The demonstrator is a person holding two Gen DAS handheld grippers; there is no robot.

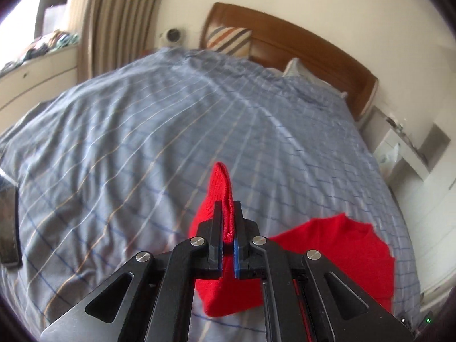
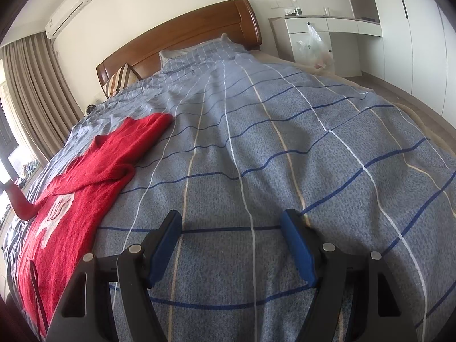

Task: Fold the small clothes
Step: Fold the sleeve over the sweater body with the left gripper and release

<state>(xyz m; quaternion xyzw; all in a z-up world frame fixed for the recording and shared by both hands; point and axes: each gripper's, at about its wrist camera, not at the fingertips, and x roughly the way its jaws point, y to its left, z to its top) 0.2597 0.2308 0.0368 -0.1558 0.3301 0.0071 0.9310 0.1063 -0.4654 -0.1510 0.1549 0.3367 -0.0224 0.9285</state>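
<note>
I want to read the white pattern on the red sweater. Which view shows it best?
The right wrist view: the red sweater lies spread on the bed, white pattern facing up. The left wrist view shows only plain red knit, part of it pinched in the left gripper.

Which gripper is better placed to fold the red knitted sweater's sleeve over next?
Left. The left gripper is already shut on the red knitted sweater; the right gripper is open over bare duvet.

One red sweater [image 2: 85, 176], one checked duvet [image 2: 285, 156], one wooden headboard [image 2: 182, 37], one striped cushion [image 1: 228, 41], possibly two pillows [image 1: 302, 71], two grippers: left gripper [image 1: 228, 216], right gripper [image 2: 232, 228].
</note>
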